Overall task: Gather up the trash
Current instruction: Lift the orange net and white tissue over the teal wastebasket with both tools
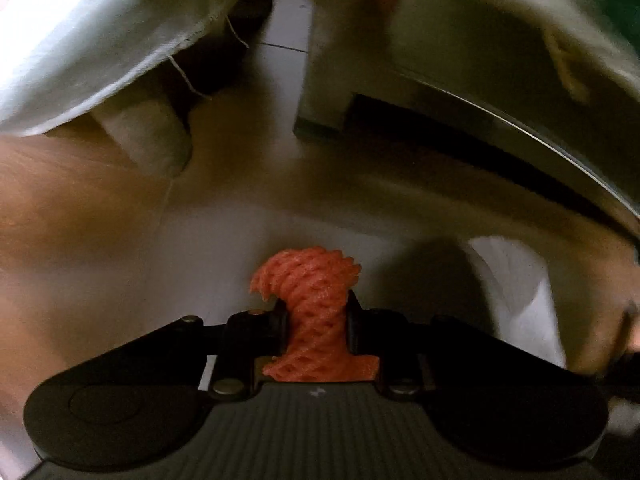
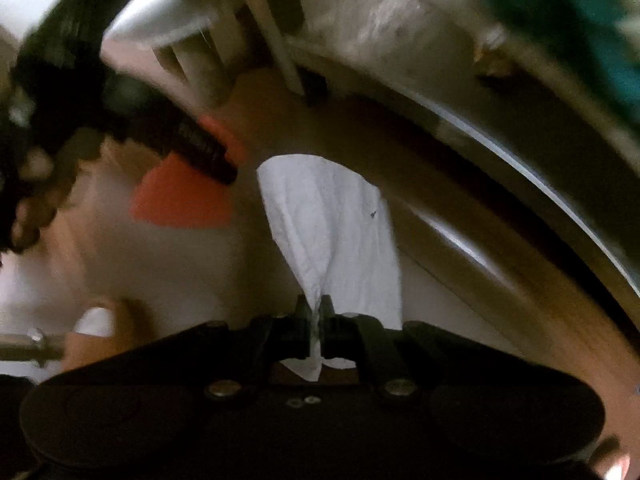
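My left gripper (image 1: 316,308) is shut on an orange foam fruit net (image 1: 310,280), which sticks out ahead of the fingers above a pale floor. My right gripper (image 2: 316,308) is shut on a crumpled white tissue (image 2: 332,220) that hangs forward from the fingers. In the right wrist view the left gripper (image 2: 230,168) shows at the upper left, blurred, with the orange net (image 2: 180,200) in it. The white tissue also shows at the right edge of the left wrist view (image 1: 516,280).
A white cloth (image 1: 80,40) hangs at the upper left. A pale furniture leg (image 1: 320,60) stands on the floor ahead. A curved metal-edged rim (image 2: 540,184) arcs across the right. A wooden surface (image 1: 60,200) lies at the left. Both views are blurred.
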Demonstrator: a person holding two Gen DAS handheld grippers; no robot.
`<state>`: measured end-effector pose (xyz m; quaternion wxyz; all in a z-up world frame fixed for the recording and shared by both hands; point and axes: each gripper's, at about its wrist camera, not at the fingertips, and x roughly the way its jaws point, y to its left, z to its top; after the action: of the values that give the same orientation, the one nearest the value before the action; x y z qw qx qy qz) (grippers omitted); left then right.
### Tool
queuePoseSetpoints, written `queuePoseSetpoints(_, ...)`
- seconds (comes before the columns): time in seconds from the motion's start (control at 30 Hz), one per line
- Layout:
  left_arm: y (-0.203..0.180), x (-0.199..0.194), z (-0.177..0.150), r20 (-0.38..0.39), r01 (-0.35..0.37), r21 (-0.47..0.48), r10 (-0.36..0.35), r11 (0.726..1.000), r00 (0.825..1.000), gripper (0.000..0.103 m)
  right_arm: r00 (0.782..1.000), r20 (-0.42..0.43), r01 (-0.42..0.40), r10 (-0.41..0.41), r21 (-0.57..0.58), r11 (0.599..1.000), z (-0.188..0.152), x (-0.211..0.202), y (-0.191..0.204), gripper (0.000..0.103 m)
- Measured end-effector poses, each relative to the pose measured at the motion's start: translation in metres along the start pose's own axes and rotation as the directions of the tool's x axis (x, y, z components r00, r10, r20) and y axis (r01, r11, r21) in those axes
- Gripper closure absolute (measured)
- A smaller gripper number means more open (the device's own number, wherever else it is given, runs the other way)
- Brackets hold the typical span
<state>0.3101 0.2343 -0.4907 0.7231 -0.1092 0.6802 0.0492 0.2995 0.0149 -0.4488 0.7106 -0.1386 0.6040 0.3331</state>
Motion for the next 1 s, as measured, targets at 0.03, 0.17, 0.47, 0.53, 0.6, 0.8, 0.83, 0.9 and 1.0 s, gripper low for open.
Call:
queuePoseSetpoints(0.03, -0.001, -0.01, -0.005, -0.003, 0.004, 0.018, -0.004, 1.0, 1.0, 0.078, 1.0, 0.009, -0.006, 0.006, 0.01, 1.0, -0.002, -0.015, 0.001, 0.099)
queuePoseSetpoints(0.17, -0.008, -0.062, -0.023, 0.006, 0.037, 0.109, -0.038, 0.993, 0.999, 0.078, 0.999, 0.051, 0.003, -0.004, 0.024, 1.0, -0.008, -0.079, 0.008, 0.099)
queuePoseSetpoints(0.47, -0.033, -0.221, -0.045, 0.163, 0.077, 0.226, -0.115, 0.971, 0.98, 0.078, 0.965, 0.248, 0.085, -0.079, -0.015, 0.996, -0.024, -0.23, 0.046, 0.099)
queuePoseSetpoints(0.53, -0.039, -0.256, -0.051, 0.216, 0.09, 0.236, -0.143, 0.968, 0.966, 0.078, 0.948, 0.3, 0.123, -0.104, -0.046, 0.991, -0.027, -0.262, 0.057, 0.099)
queuePoseSetpoints(0.6, -0.048, -0.296, -0.059, 0.274, 0.104, 0.244, -0.172, 0.964, 0.946, 0.078, 0.93, 0.347, 0.151, -0.118, -0.07, 0.986, -0.029, -0.294, 0.064, 0.099)
queuePoseSetpoints(0.8, -0.075, -0.39, -0.085, 0.412, 0.164, 0.262, -0.264, 0.951, 0.872, 0.078, 0.85, 0.503, 0.243, -0.156, -0.112, 0.963, -0.027, -0.385, 0.09, 0.099)
queuePoseSetpoints(0.83, -0.077, -0.408, -0.09, 0.434, 0.173, 0.266, -0.278, 0.948, 0.857, 0.078, 0.832, 0.531, 0.256, -0.161, -0.109, 0.96, -0.026, -0.401, 0.092, 0.099)
queuePoseSetpoints(0.9, -0.083, -0.434, -0.095, 0.474, 0.192, 0.27, -0.304, 0.944, 0.827, 0.078, 0.794, 0.583, 0.28, -0.171, -0.101, 0.955, -0.023, -0.429, 0.095, 0.099)
queuePoseSetpoints(1.0, -0.096, -0.477, -0.099, 0.543, 0.202, 0.278, -0.326, 0.939, 0.774, 0.078, 0.729, 0.658, 0.312, -0.191, -0.071, 0.947, -0.016, -0.47, 0.095, 0.099)
